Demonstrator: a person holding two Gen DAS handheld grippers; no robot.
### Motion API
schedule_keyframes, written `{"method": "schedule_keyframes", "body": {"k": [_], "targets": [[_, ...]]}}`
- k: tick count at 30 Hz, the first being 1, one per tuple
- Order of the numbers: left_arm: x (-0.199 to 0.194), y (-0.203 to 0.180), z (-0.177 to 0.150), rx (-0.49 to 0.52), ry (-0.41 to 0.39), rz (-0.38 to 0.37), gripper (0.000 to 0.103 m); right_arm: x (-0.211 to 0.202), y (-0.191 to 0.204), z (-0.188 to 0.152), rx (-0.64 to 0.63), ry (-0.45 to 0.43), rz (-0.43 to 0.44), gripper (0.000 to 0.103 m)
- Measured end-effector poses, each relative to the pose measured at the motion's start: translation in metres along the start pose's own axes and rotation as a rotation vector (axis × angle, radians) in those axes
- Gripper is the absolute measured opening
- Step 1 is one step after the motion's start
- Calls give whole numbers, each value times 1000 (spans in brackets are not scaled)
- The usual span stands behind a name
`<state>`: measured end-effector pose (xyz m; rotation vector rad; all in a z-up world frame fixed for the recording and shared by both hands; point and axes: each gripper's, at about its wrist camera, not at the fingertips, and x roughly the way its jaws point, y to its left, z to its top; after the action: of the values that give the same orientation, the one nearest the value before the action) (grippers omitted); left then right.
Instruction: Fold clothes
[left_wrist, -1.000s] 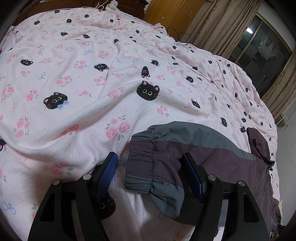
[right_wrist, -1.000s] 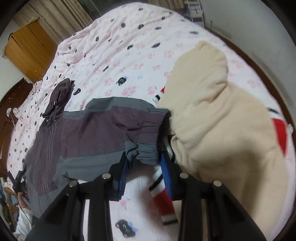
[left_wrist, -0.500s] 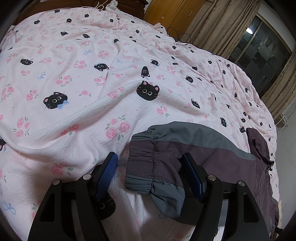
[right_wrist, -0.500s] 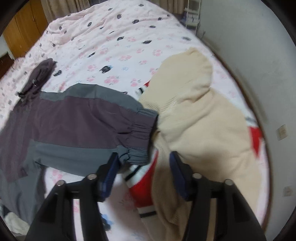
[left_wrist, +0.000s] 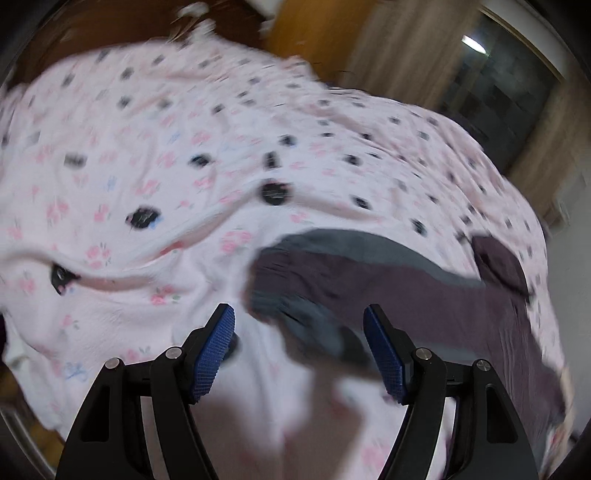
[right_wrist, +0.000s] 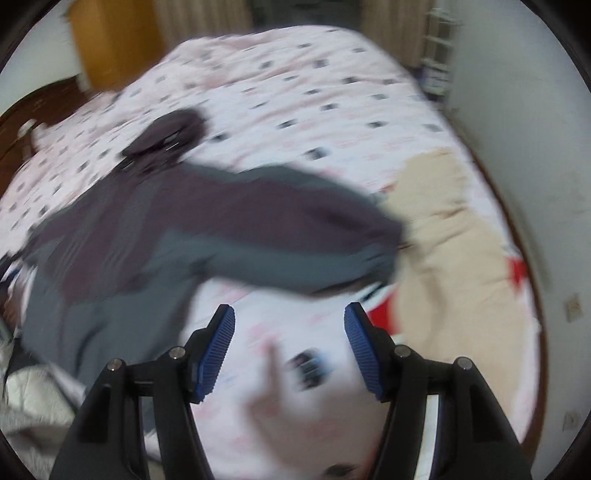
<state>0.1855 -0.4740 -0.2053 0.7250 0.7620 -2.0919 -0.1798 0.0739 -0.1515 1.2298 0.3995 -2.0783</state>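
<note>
Bedroom, both views motion-blurred. Bed (left_wrist: 155, 173) is filling most of each frame under a pink cover printed with dark cat faces and roses.

Item 1: jacket (right_wrist: 207, 229), purple with grey panels, is lying flat on the bed. In the right wrist view it is stretching from the left edge to right of centre, its hood (right_wrist: 173, 136) sitting at upper left and one sleeve cuff ending at centre right, touching the sweater. In the left wrist view the jacket (left_wrist: 406, 291) is running from centre to the lower right, its cuffed sleeve end lying just above the gripper.

Item 2: sweater (right_wrist: 461, 251), cream with red and striped parts, is lying along the right edge of the bed in the right wrist view, beside a white wall (right_wrist: 517, 129).

Item 3: left gripper (left_wrist: 299, 350) is hovering with its blue-padded jaws standing wide and gripping nothing; part of the grey sleeve end is showing in the gap, clear of both pads.

Item 4: right gripper (right_wrist: 290, 347) is hovering with jaws apart and empty, only bed cover showing between them; the jacket sleeve is lying just above the tips.

Background: wooden wardrobe (left_wrist: 314, 33), curtain (left_wrist: 399, 55) and dark window (left_wrist: 498, 81) are showing at upper right of the left wrist view.
</note>
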Motion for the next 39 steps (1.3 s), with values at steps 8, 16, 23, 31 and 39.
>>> {"method": "schedule_keyframes", "body": {"k": [8, 16, 23, 31, 39], "targets": [[-35, -65, -50, 196, 129, -110, 70, 14, 75, -45, -134, 67, 139, 63], [-42, -117, -71, 266, 161, -197, 70, 19, 121, -45, -249, 22, 119, 63], [-30, -151, -83, 341, 203, -210, 70, 26, 158, -33, -370, -9, 159, 65], [-13, -152, -109, 404, 260, -109, 72, 74, 176, -52, -468, 184, 171, 70], [-17, -140, -117, 405, 257, -84, 72, 74, 151, -78, -452, 218, 153, 77]]}}
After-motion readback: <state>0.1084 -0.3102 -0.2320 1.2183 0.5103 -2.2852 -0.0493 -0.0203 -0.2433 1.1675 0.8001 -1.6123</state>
